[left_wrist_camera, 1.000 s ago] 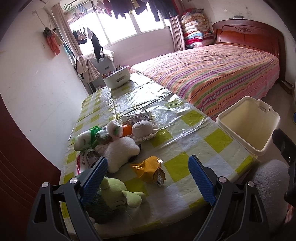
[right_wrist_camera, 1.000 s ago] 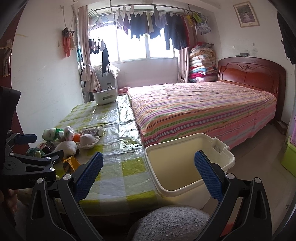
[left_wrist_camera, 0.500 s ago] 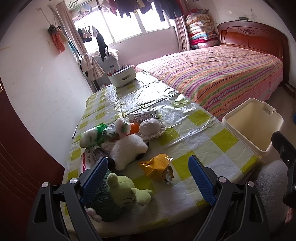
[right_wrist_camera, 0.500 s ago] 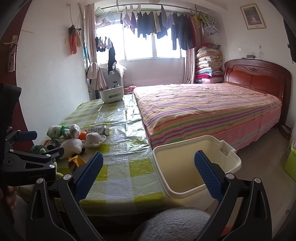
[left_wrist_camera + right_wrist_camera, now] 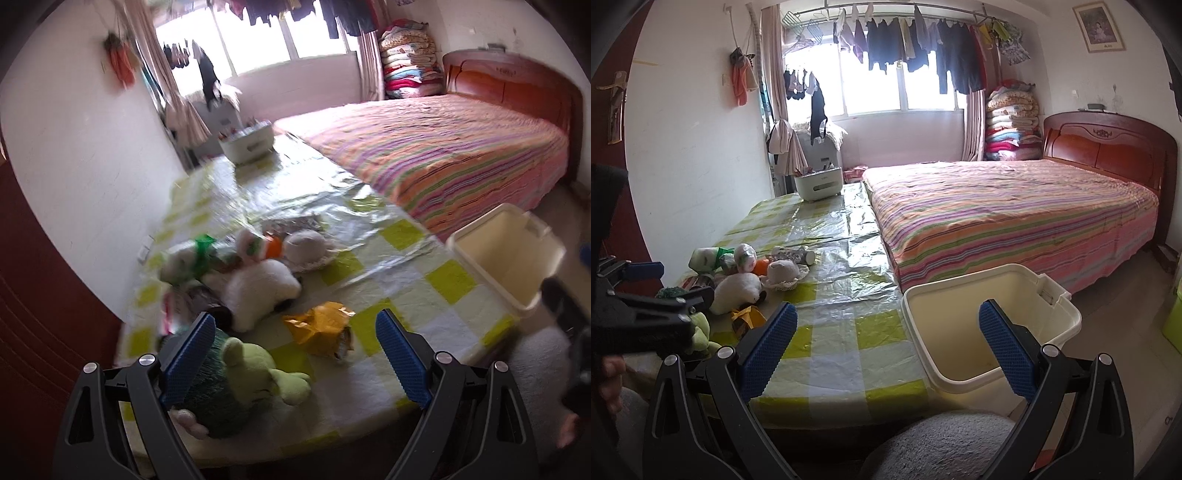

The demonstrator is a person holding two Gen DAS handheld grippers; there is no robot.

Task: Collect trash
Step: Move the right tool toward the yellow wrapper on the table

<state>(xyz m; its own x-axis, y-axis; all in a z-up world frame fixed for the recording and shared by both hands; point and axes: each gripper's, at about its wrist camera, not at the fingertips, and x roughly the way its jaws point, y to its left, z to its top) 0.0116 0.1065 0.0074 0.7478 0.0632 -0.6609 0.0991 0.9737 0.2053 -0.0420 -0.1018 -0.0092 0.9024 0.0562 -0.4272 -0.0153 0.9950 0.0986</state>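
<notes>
Closing on the clutter, per the left wrist view: frame heavily motion-blurred, with the table (image 5: 399,258) contents larger and nearer than half a second ago. Left gripper (image 5: 295,354) spread wide, nothing between the jaws. Crumpled yellow wrapper (image 5: 321,328) now lying just ahead of the gap, slightly toward the right jaw, flat on the checked cloth. Green plush toy (image 5: 258,373) crowding the left jaw's inner face; contact not determinable through the blur. White plush toy (image 5: 262,291) further ahead, beyond the left jaw tip. Cream bin (image 5: 506,254) well off to the right of the right jaw, past the table edge, apparently empty.

From the right wrist view: sharp frame, little shift against the earlier one. Right gripper (image 5: 886,343) likewise wide open and empty, held back from the near table edge. Bin (image 5: 993,314) ahead, mostly between the jaws and nearer the right one. Left gripper (image 5: 665,317) visible far out beyond the left jaw, over the toys, with the wrapper (image 5: 748,319) just past it.

Assessment: approach to the first piece of trash under way, nothing yet collected. Risk noted: plush caught in the grasp along with the wrapper.
</notes>
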